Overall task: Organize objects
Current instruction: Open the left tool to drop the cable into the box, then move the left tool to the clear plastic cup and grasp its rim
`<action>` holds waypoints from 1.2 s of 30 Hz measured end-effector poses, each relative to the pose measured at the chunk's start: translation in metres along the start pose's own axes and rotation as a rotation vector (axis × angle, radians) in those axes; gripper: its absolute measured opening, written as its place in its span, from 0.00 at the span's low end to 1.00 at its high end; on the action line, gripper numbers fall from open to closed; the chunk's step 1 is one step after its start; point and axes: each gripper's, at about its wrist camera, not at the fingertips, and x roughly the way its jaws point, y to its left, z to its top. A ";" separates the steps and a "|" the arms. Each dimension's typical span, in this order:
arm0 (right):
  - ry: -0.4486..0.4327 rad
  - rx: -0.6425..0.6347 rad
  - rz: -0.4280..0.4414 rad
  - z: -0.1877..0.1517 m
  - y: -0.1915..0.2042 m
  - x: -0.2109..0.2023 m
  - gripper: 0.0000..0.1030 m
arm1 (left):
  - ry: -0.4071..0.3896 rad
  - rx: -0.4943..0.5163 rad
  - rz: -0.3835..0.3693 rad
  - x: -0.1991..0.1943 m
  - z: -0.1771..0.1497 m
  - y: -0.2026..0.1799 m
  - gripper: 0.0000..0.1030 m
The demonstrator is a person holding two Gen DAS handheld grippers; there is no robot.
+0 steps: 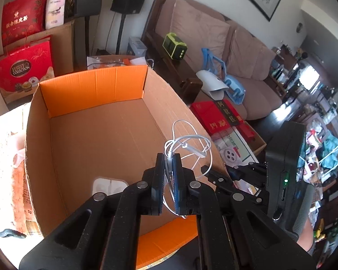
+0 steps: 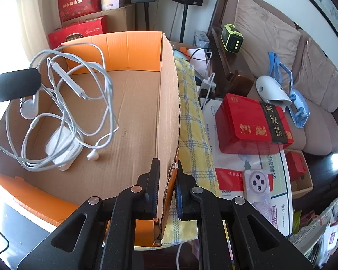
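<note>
Your left gripper (image 1: pixel 169 157), at the lower centre of the left wrist view, is pinching a tangled white earphone cable (image 1: pixel 187 144) between clenched pads, dangling it over the open brown cardboard box with orange flaps (image 1: pixel 97 123). A white square case (image 1: pixel 109 184) is lying on the box floor beneath.

Your right gripper (image 2: pixel 166 168), low in the right wrist view, is clamping the box's right wall (image 2: pixel 167 103). At the left, the cable (image 2: pixel 78 103) is hanging above the white case (image 2: pixel 63 146).
</note>
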 end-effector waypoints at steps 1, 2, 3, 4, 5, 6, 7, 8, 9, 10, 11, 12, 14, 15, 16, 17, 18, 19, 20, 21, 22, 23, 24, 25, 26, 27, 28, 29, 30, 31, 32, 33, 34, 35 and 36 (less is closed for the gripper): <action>0.000 0.000 0.000 0.000 0.000 0.000 0.11 | 0.009 0.002 0.006 0.003 -0.001 0.000 0.07; 0.001 -0.001 0.000 0.000 0.000 0.000 0.11 | 0.013 -0.001 0.016 0.006 -0.003 0.000 0.10; 0.001 -0.001 -0.001 0.000 0.000 0.000 0.11 | 0.018 -0.005 0.021 0.007 -0.004 0.001 0.21; 0.001 -0.001 0.000 0.000 0.000 0.000 0.11 | 0.020 -0.012 0.021 0.008 -0.005 0.002 0.30; 0.000 -0.001 0.000 0.000 0.000 0.000 0.11 | 0.016 -0.018 0.021 0.007 -0.006 0.004 0.48; 0.000 0.000 0.000 0.000 0.000 0.000 0.11 | 0.007 -0.021 0.025 0.006 -0.007 0.006 0.56; 0.001 0.000 0.000 0.000 0.000 0.000 0.11 | -0.001 -0.021 0.035 0.004 -0.008 0.008 0.57; 0.000 0.001 0.001 0.000 0.000 0.000 0.11 | -0.005 -0.016 0.048 0.002 -0.007 0.010 0.58; 0.000 0.000 0.000 0.000 0.000 0.000 0.11 | -0.009 -0.012 0.062 -0.001 -0.008 0.012 0.59; 0.000 0.000 0.000 0.000 0.000 0.000 0.11 | -0.016 -0.011 0.075 -0.004 -0.008 0.014 0.61; 0.001 0.000 0.000 0.000 0.000 0.000 0.11 | -0.023 -0.012 0.087 -0.007 -0.007 0.017 0.66; 0.000 -0.001 -0.001 0.000 0.000 0.000 0.11 | -0.031 -0.016 0.093 -0.011 -0.007 0.020 0.72; 0.000 0.000 0.000 0.000 0.000 0.000 0.11 | -0.047 -0.032 0.091 -0.019 -0.005 0.028 0.77; 0.001 0.000 0.001 0.000 0.000 0.000 0.11 | -0.054 -0.039 0.093 -0.023 -0.005 0.032 0.77; 0.001 0.001 0.001 0.000 0.000 0.000 0.11 | -0.061 -0.040 0.102 -0.028 -0.005 0.035 0.77; 0.001 0.000 0.000 0.000 0.000 0.000 0.11 | -0.070 -0.038 0.116 -0.031 -0.004 0.038 0.77; 0.001 0.000 -0.001 0.000 0.000 0.000 0.11 | -0.081 -0.036 0.134 -0.036 -0.003 0.041 0.78; 0.001 -0.001 -0.001 0.000 0.000 0.000 0.11 | -0.091 -0.034 0.151 -0.040 -0.003 0.045 0.79; 0.001 -0.001 -0.002 0.000 0.000 0.000 0.11 | -0.103 -0.034 0.168 -0.044 -0.003 0.049 0.81; 0.001 -0.001 -0.001 0.000 0.000 0.000 0.11 | -0.114 -0.038 0.181 -0.049 -0.003 0.054 0.83; 0.001 -0.001 -0.001 0.000 0.000 0.000 0.11 | -0.120 -0.043 0.188 -0.054 -0.003 0.060 0.84; 0.001 -0.001 0.000 0.000 0.000 0.000 0.11 | -0.124 -0.052 0.195 -0.059 -0.004 0.066 0.87; 0.001 -0.001 0.000 0.000 0.000 0.000 0.11 | -0.133 -0.061 0.205 -0.065 -0.005 0.072 0.89; 0.001 -0.001 -0.001 0.000 0.000 0.000 0.11 | -0.145 -0.069 0.221 -0.070 -0.006 0.078 0.89; 0.001 0.000 0.000 0.000 0.000 0.000 0.11 | -0.156 -0.075 0.245 -0.075 -0.006 0.085 0.89; 0.001 0.000 0.000 0.000 0.000 0.000 0.11 | -0.164 -0.081 0.274 -0.079 -0.007 0.093 0.90; 0.001 0.000 0.000 0.000 0.000 0.000 0.11 | -0.168 -0.089 0.300 -0.083 -0.008 0.099 0.90; 0.000 0.001 0.000 0.000 0.000 0.000 0.11 | -0.174 -0.099 0.322 -0.087 -0.009 0.107 0.90; 0.000 0.001 0.000 -0.001 0.000 0.000 0.11 | -0.178 -0.108 0.345 -0.091 -0.011 0.115 0.90; 0.000 0.001 0.000 -0.001 0.000 0.000 0.11 | -0.185 -0.112 0.370 -0.095 -0.013 0.121 0.90; 0.001 0.000 -0.001 -0.001 0.000 0.000 0.11 | -0.191 -0.112 0.386 -0.100 -0.014 0.127 0.90; 0.001 0.000 -0.001 -0.001 0.000 0.000 0.11 | -0.196 -0.117 0.392 -0.104 -0.015 0.133 0.90; 0.001 0.000 -0.001 -0.001 0.000 0.000 0.11 | -0.196 -0.132 0.395 -0.107 -0.016 0.140 0.90; 0.000 -0.001 -0.001 -0.001 0.000 0.000 0.11 | -0.195 -0.148 0.400 -0.110 -0.018 0.147 0.90; 0.000 -0.001 0.000 -0.001 0.000 0.000 0.11 | -0.198 -0.163 0.408 -0.113 -0.019 0.153 0.90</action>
